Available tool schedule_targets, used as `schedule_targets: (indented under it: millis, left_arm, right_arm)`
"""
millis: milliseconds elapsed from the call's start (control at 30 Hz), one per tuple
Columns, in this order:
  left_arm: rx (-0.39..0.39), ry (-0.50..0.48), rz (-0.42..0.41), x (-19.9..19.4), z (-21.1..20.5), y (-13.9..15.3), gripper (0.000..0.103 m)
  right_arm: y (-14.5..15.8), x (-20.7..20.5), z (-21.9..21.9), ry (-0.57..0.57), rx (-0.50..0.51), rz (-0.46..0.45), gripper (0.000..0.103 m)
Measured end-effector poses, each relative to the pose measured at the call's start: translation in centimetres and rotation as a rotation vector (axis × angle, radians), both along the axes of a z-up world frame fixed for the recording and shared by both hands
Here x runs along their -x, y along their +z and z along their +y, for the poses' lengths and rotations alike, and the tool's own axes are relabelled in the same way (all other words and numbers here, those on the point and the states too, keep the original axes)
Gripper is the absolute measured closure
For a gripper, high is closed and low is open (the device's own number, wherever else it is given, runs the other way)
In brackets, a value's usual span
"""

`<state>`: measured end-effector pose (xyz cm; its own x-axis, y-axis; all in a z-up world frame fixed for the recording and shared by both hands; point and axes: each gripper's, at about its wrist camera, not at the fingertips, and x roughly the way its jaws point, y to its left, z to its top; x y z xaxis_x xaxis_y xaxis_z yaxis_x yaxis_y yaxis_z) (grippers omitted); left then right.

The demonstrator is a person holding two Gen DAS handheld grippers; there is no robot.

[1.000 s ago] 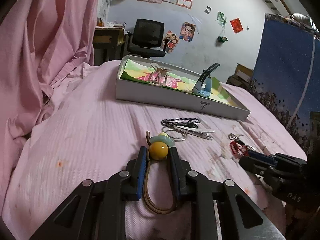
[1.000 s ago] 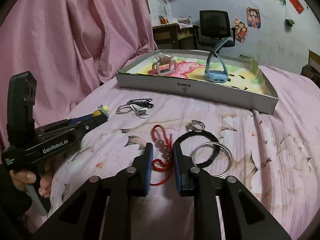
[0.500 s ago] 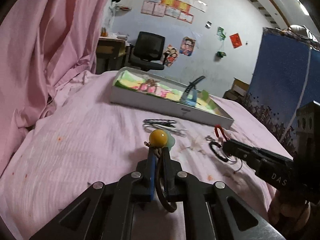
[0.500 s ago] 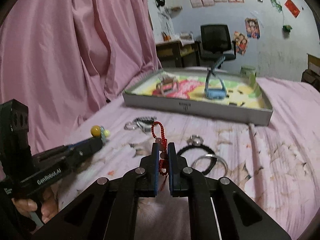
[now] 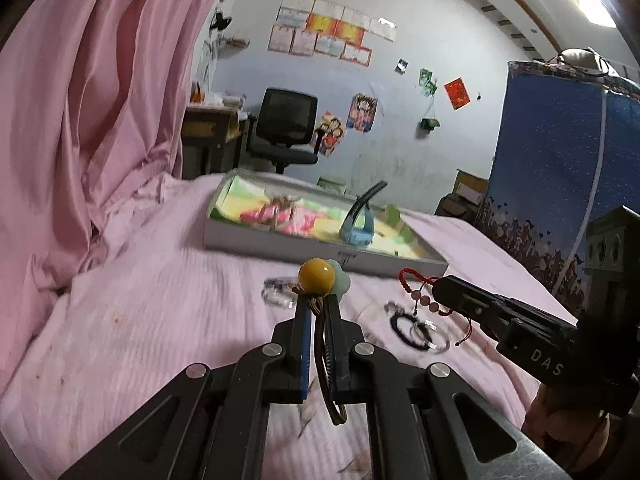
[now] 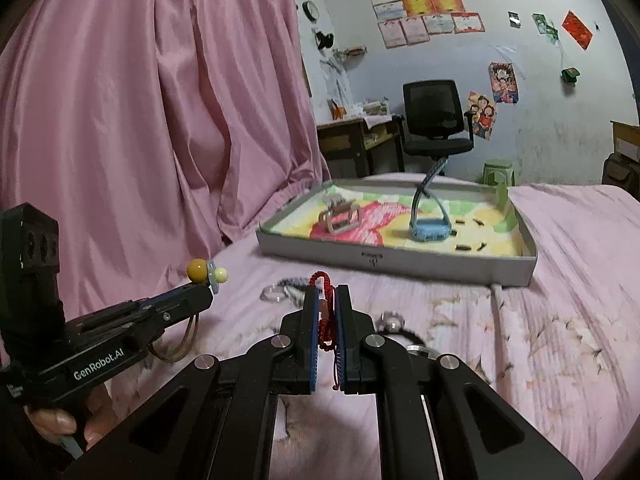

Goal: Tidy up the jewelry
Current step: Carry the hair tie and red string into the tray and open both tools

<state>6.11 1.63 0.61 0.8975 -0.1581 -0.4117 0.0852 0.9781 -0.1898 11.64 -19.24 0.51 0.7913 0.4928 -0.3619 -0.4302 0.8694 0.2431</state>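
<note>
Left tongs (image 5: 316, 312) pinch a brown cord bracelet (image 5: 316, 280), its yellow bead up and forward, the loop hanging below; right tongs (image 6: 325, 312) clamp a red beaded bracelet (image 6: 320, 280) upright. On the pink bed (image 6: 560, 320) beyond lie a black bangle (image 5: 404, 330) and rings, then the grey tray (image 6: 400, 258) holding a blue watch (image 6: 430, 232).
</note>
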Motion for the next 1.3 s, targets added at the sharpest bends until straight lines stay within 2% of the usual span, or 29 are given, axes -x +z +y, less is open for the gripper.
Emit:
schedule_targets:
  millis: [167,367,533,667,867,1000,1300]
  left_arm:
    - [-0.019,0.0,-0.086,-1.1,-0.3,2.3,0.097]
    - [-0.022,0.022,-0.175,-4.6,-0.4,5.0,0.097]
    - [-0.065,0.039,-0.232,-8.0,-1.3,5.7,0.097]
    - [-0.096,0.036,-0.248,-10.7,-2.1,5.5,0.097]
    - [-0.089,0.002,-0.194,-15.1,-2.9,4.5,0.097]
    - [-0.083,-0.015,-0.14,-17.5,-3.1,4.0,0.097]
    - [-0.092,-0.075,0.073,-22.0,-4.6,1.6,0.097]
  right_arm:
    - [2.3,-0.9,-0.4,-0.032,-0.028,-0.094,0.096]
    - [5.0,-3.4,-1.3,-0.091,-0.05,-0.192,0.096]
    - [5.8,-6.0,-2.1,-0.153,-0.054,-0.235,0.096]
    - [5.9,-8.3,-2.2,-0.187,-0.034,-0.262,0.096]
    - [4.7,-11.0,-2.1,-0.227,-0.012,-0.238,0.096]
    - [3.4,-12.9,-2.4,-0.257,-0.018,-0.191,0.096]
    - [0.2,-16.4,-3.2,-0.296,0.002,-0.005,0.096]
